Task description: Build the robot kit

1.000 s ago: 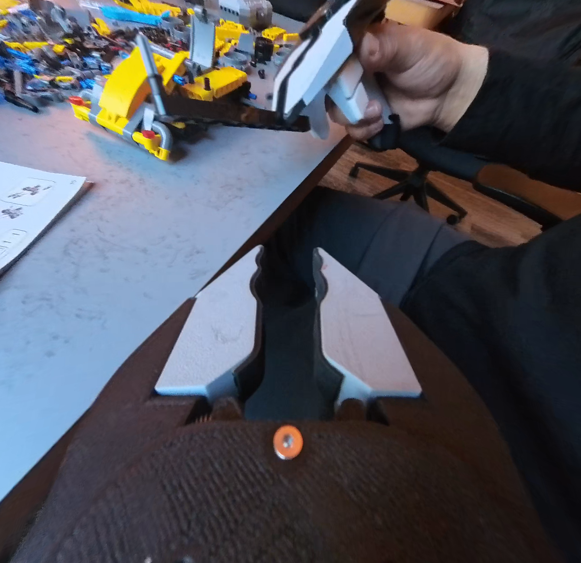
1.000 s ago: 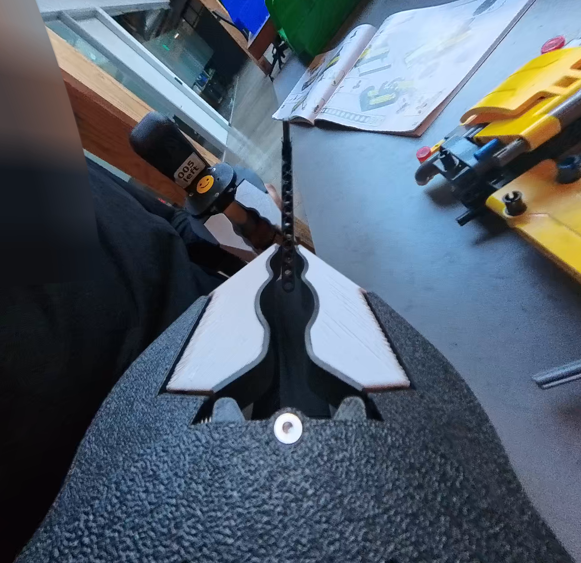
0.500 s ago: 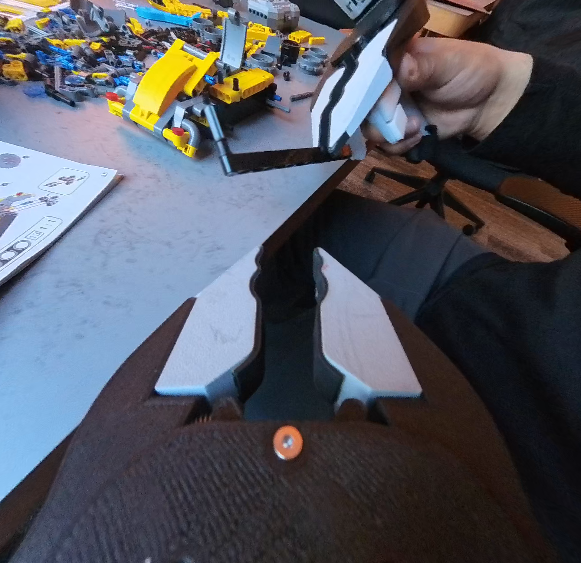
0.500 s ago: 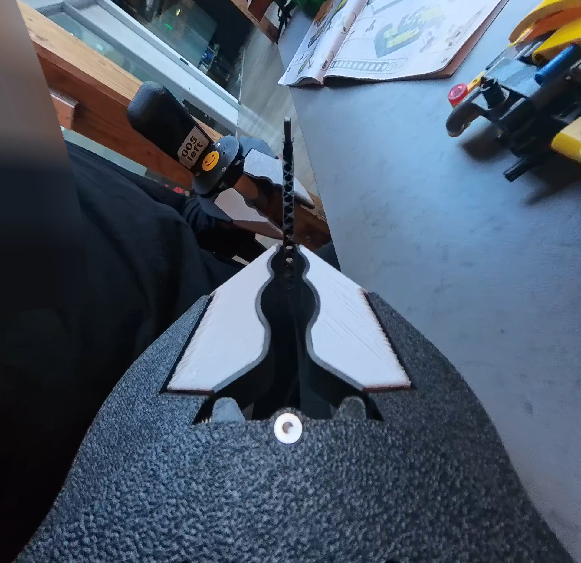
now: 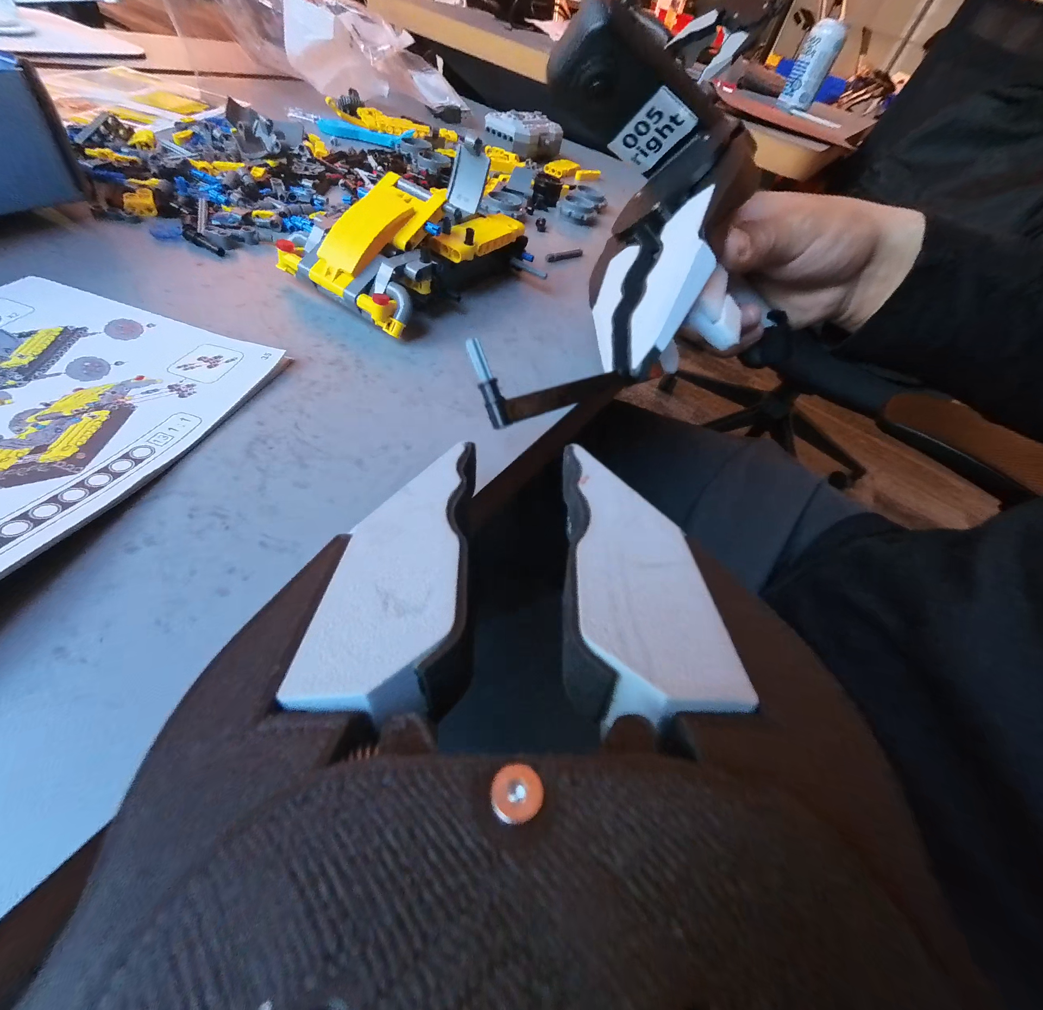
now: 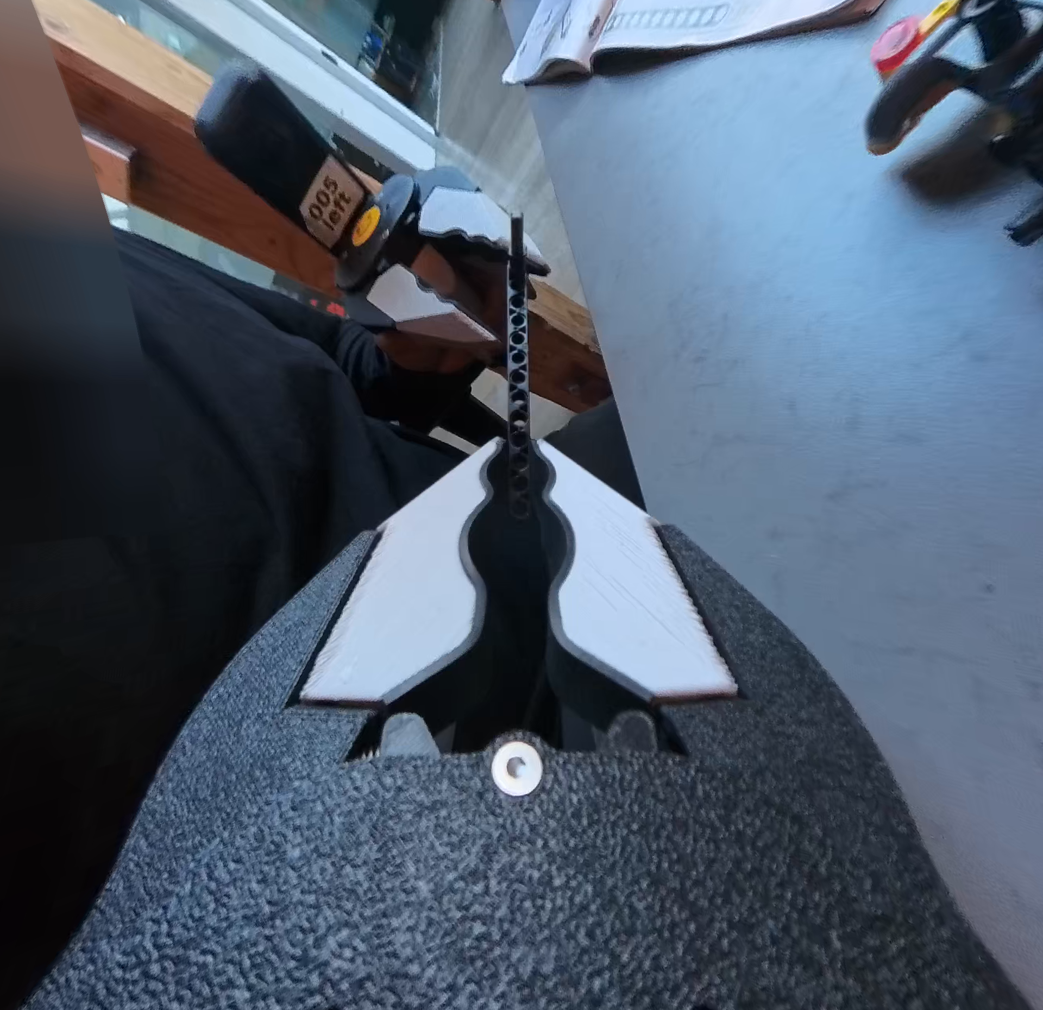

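My right gripper [image 6: 519, 447] is shut on one end of a long black beam with holes [image 6: 518, 356]. It holds the beam in the air over the table's front edge. In the left wrist view the right gripper [image 5: 626, 362] points down-left, and the beam [image 5: 547, 403] carries a grey pin [image 5: 480, 362] at its far end. My left gripper [image 5: 516, 458] is open and empty, just below and short of the beam's free end. In the right wrist view the left gripper [image 6: 485, 283] shows open beyond the beam's tip.
A yellow and grey brick vehicle [image 5: 389, 244] stands mid-table, partly seen in the right wrist view [image 6: 959, 80]. Behind it lies a pile of loose parts [image 5: 226, 165]. An open instruction booklet [image 5: 113, 419] lies to the left. A person's dark sleeve [image 5: 903, 672] and lap fill the right. The left gripper's tips are roughly 7 cm from the right gripper's.
The right gripper has carried the black beam away from the vehicle, down towards the table edge and the left gripper. The left gripper stays open and has tilted up.
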Demonstrator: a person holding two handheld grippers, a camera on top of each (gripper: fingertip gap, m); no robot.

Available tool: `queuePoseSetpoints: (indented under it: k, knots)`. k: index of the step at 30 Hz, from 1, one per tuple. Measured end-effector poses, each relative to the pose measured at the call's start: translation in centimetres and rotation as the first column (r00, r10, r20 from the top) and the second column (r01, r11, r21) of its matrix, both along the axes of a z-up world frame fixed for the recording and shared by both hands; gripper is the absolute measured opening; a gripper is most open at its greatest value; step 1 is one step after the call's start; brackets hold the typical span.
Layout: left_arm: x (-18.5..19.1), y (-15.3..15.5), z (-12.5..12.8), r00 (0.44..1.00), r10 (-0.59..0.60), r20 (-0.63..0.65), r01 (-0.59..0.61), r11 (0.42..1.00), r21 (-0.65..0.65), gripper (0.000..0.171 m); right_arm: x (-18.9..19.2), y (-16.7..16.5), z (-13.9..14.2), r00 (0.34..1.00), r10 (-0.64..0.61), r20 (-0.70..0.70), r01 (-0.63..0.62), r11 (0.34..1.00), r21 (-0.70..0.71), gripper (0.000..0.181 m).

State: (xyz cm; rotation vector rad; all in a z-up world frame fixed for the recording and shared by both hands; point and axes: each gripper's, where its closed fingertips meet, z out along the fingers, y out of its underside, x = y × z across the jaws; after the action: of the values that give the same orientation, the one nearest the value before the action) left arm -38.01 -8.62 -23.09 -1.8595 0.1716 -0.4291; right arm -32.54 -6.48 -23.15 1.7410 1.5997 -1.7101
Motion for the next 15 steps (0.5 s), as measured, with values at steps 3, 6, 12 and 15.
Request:
queuePoseSetpoints:
  k: [3,6,12,15]
  knots:
    - [0.1,0.0,0.0,1.000,-0.008,0.011,0.008,1.000,-0.001,0.028,0.1,-0.4,0.0,1.000,0.018,-0.004,-0.018,1.000,0.012,0.007]
    - [0.4,-0.2,0.2,1.000,-0.029,0.008,0.029,1.000,0.009,0.027,0.0,-0.6,0.0,1.000,0.024,0.000,-0.024,0.999,0.021,0.007]
    - [0.4,-0.3,0.4,1.000,-0.027,0.014,0.027,1.000,0.015,0.026,-0.7,-0.2,0.2,0.996,0.017,-0.089,0.000,0.981,0.192,0.007]
    - [0.0,-0.2,0.2,1.000,-0.015,0.025,0.015,1.000,0.004,0.026,-1.6,1.9,-0.2,0.982,-0.019,-0.189,0.106,0.878,0.466,0.007]
